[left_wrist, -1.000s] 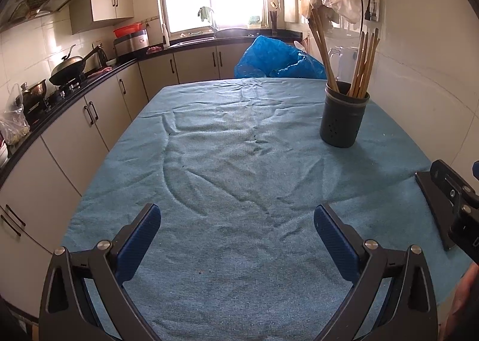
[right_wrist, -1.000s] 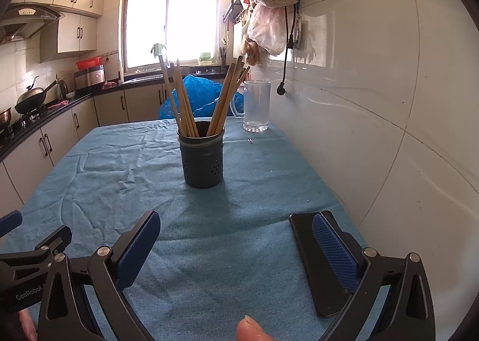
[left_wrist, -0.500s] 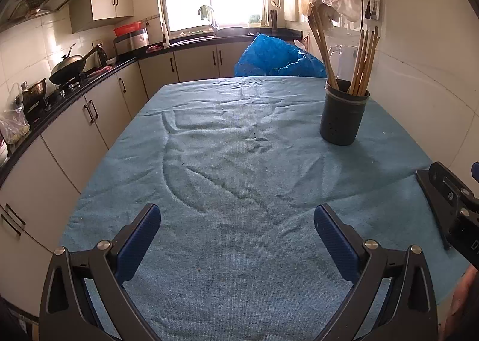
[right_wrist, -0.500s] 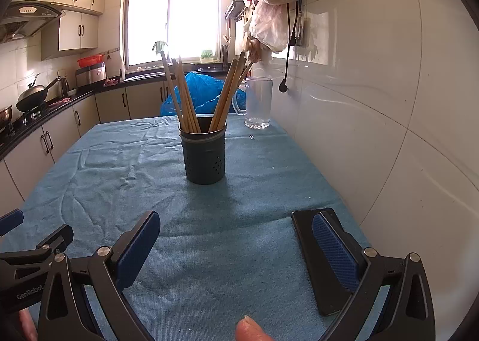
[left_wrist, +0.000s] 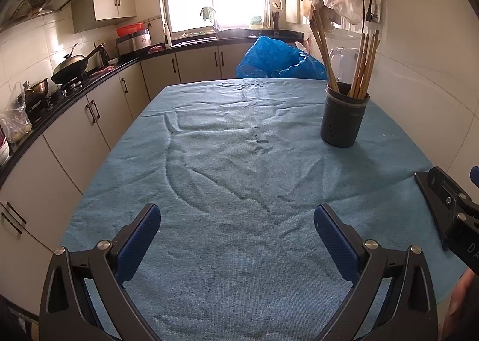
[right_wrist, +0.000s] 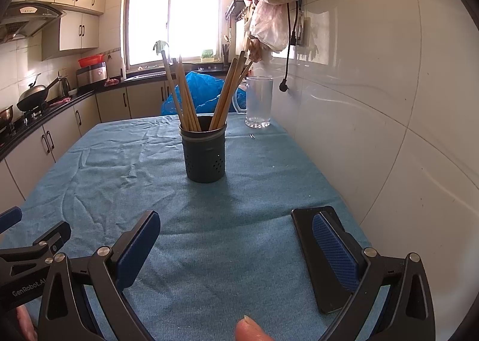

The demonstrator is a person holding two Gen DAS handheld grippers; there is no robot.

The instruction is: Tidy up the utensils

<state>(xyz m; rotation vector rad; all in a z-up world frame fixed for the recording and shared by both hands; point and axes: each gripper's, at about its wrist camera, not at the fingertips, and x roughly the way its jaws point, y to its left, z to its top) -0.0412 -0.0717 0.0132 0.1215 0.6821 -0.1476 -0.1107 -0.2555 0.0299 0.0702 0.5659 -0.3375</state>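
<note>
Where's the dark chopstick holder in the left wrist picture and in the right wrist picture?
Left wrist view: the chopstick holder stands upper right on the blue tablecloth, near the wall.
Right wrist view: it stands at centre, straight ahead of the gripper.
Shared landmark: the blue plastic bag behind the table's far edge.

The left gripper (left_wrist: 236,236) is held level with its jaws spread wide, nothing between the blue pads (left_wrist: 139,240). The right gripper (right_wrist: 236,239) is posed the same way, jaws wide apart and empty. The two sit side by side, each visible at the edge of the other's view. A fingertip (right_wrist: 250,329) shows just behind the right jaws.
</note>
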